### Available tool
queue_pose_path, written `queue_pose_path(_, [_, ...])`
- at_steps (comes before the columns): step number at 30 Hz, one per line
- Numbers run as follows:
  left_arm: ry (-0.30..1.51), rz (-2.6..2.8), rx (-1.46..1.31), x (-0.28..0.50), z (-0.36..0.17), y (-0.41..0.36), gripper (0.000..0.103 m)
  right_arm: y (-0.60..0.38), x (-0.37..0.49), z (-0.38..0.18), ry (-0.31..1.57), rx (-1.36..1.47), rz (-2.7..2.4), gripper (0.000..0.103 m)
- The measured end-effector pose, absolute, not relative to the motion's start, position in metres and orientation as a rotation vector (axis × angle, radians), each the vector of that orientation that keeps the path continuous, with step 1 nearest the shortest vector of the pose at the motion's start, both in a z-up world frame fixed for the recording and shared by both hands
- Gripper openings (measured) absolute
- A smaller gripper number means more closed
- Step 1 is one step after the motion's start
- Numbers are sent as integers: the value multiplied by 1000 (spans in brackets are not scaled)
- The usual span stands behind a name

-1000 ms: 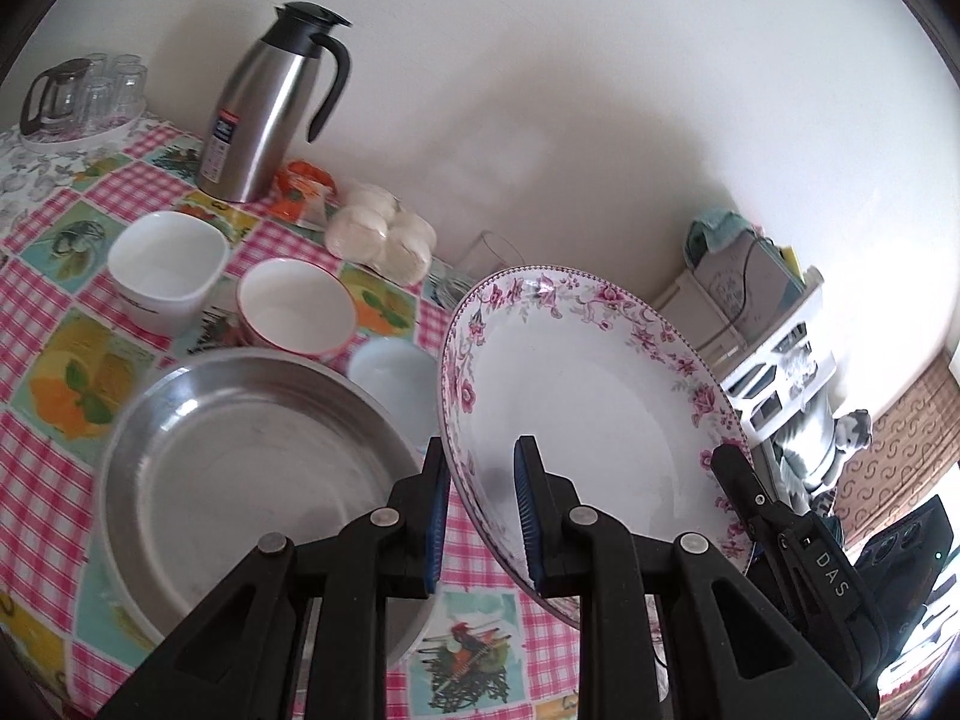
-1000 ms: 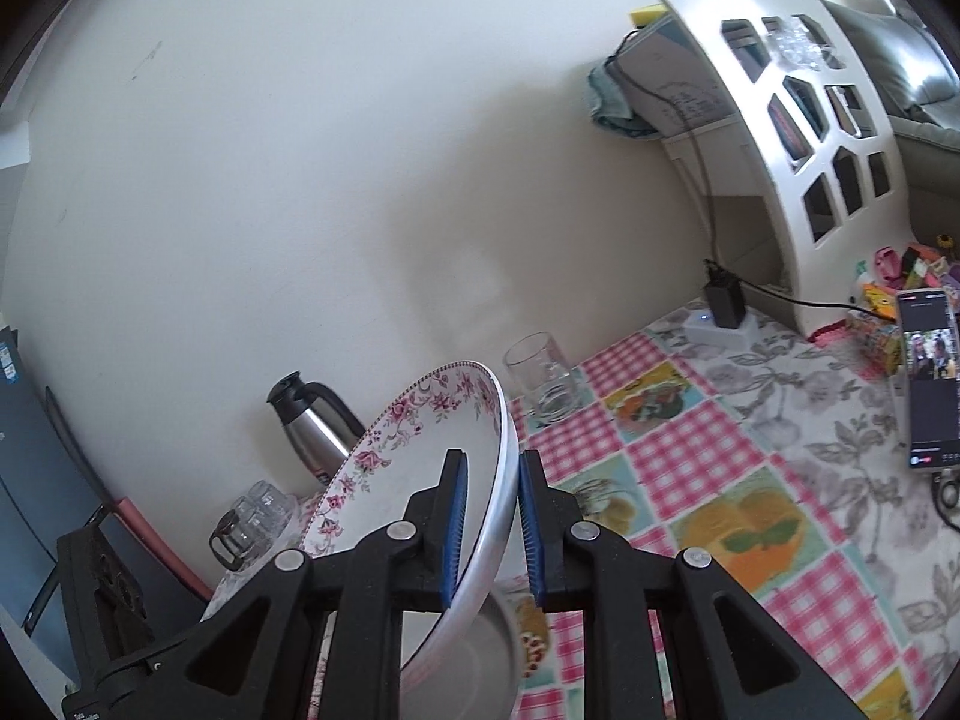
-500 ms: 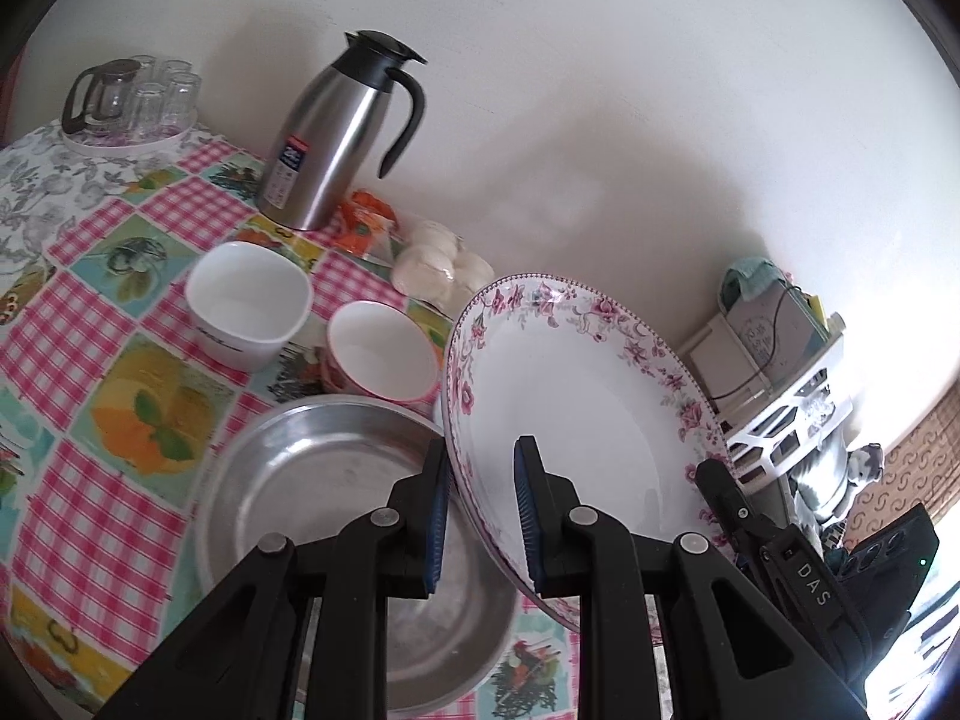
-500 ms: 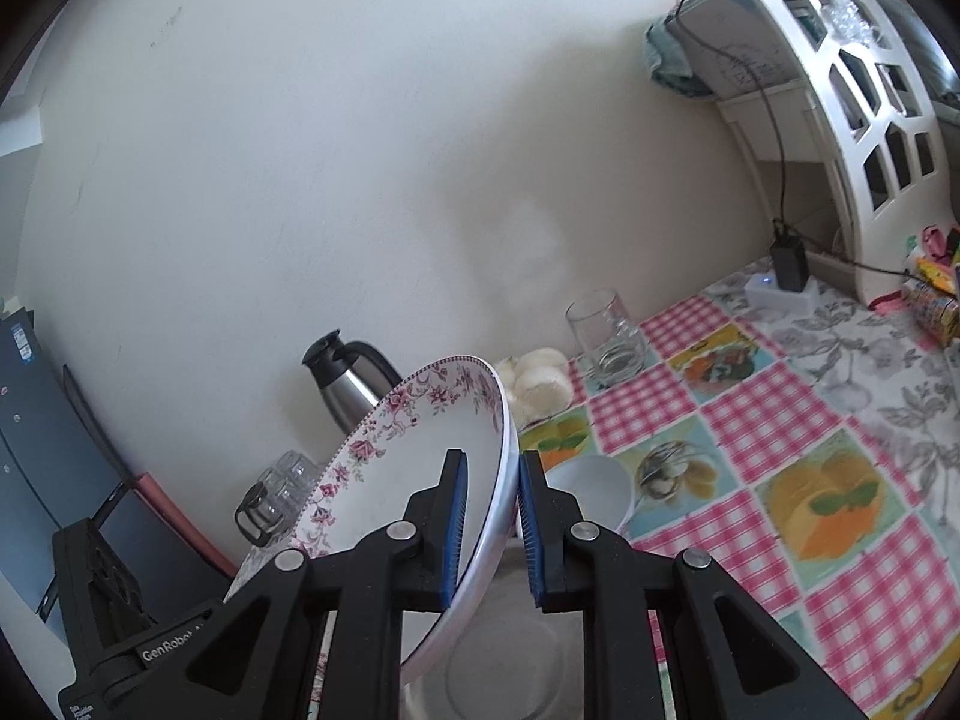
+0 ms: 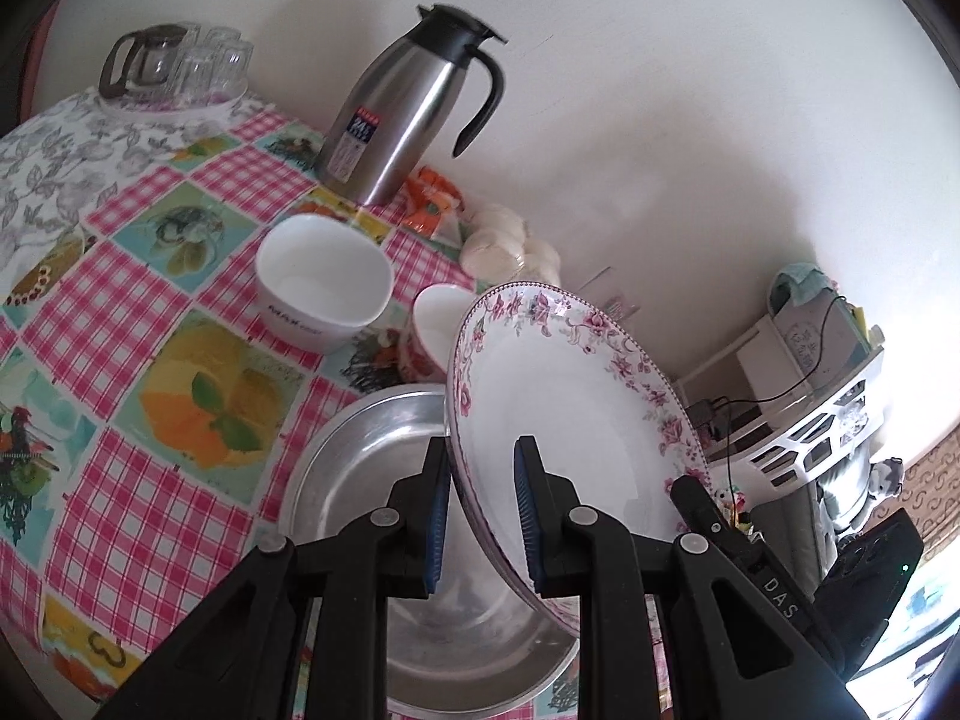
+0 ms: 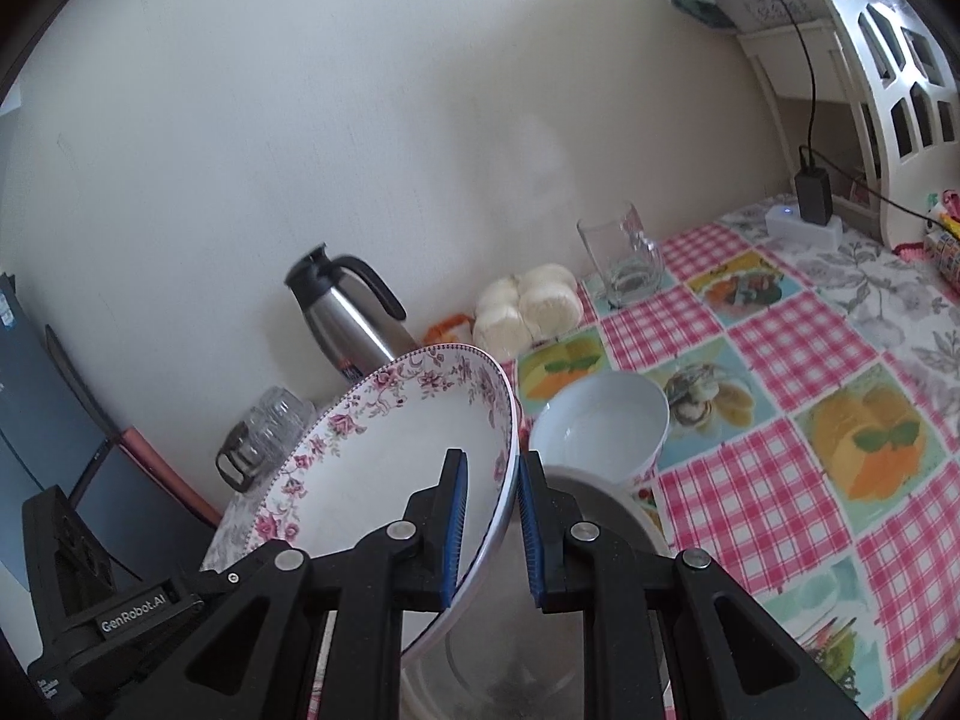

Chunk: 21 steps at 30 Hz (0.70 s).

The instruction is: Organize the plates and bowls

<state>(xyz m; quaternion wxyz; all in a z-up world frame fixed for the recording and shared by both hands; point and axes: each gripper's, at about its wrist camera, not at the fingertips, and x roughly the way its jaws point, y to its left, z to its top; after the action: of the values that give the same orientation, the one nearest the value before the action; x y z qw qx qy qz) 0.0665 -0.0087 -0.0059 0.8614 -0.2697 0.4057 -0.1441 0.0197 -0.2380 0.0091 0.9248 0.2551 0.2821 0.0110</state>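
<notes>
**Porcelain plate gripped from both sides over the steel pan**

Checked tablecloth [image 5: 108,324] carries a square bowl [image 5: 324,282] at about 10 o'clock from the pan [image 5: 372,468], a jug [image 5: 414,102] at the wall beyond it. The left gripper [image 5: 480,516] is closed on the tilted plate [image 5: 570,408], rim between its blue pads. The plate hangs above the pan. The right gripper [image 6: 489,534] clamps the opposite rim of the plate [image 6: 384,468]. A round bowl [image 6: 600,426] sits at 1 o'clock from it, a glass [image 6: 621,258] farther back.
</notes>
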Motion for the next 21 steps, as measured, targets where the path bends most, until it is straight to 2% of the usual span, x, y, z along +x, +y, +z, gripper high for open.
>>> queue_pose_path(21, [1042,-261,-505,78,-52,-22,22,-249,31,-53,777,520,-47,18])
